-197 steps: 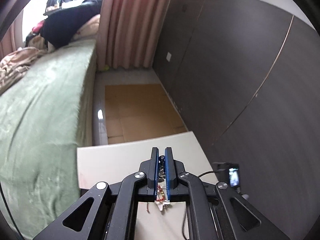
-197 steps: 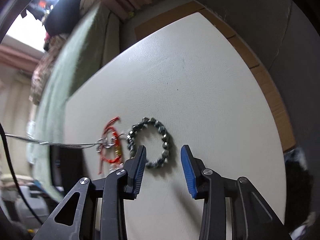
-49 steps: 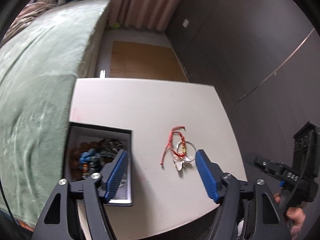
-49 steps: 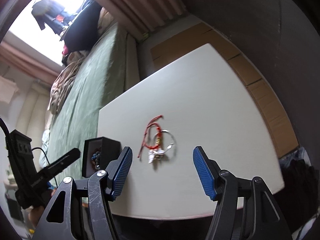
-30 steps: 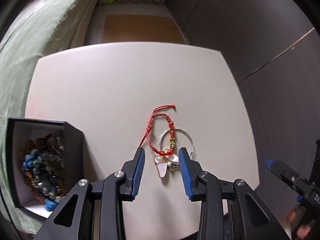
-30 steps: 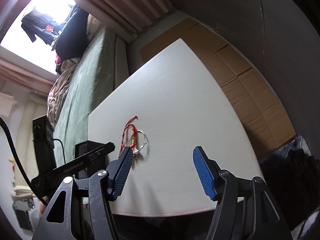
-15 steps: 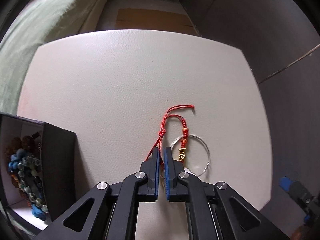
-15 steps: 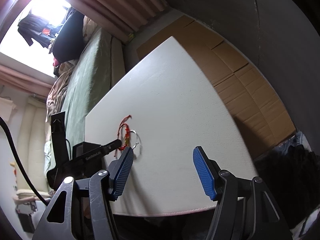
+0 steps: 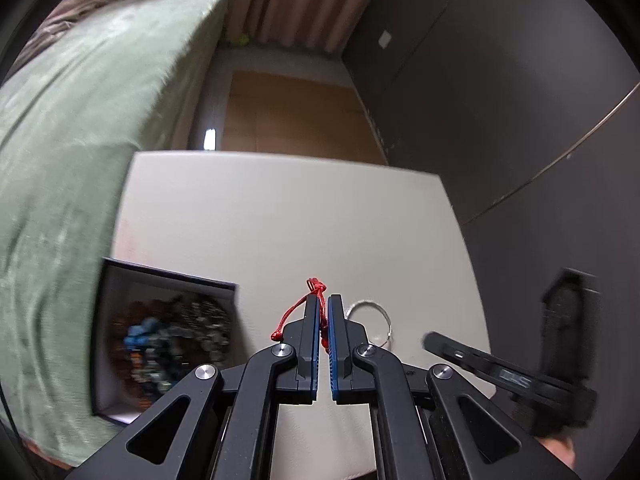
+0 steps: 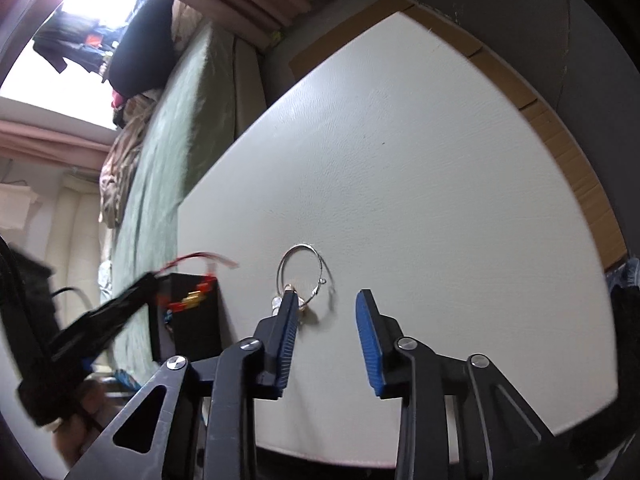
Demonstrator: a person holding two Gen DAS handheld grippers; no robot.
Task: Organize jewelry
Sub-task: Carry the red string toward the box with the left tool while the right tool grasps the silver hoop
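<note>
My left gripper (image 9: 323,300) is shut on a red cord bracelet (image 9: 298,308) and holds it above the white table (image 9: 280,216), just right of the black jewelry box (image 9: 160,340). The box holds several beaded bracelets. The red bracelet also shows in the right wrist view (image 10: 192,294), hanging beside the box (image 10: 192,332). A silver hoop with a white charm (image 10: 300,276) lies on the table; it shows in the left wrist view (image 9: 370,316) too. My right gripper (image 10: 326,306) is open, low over the hoop, its left finger (image 10: 286,320) at the charm.
A green bed (image 9: 80,120) runs along the table's left side. Dark wall panels (image 9: 500,100) stand on the right. Cardboard sheets (image 9: 296,116) cover the floor beyond the table. Pink curtains (image 9: 304,4) hang at the back.
My left gripper has lifted the red bracelet off the table and away from the hoop, toward the box. My right gripper has come down close to the hoop.
</note>
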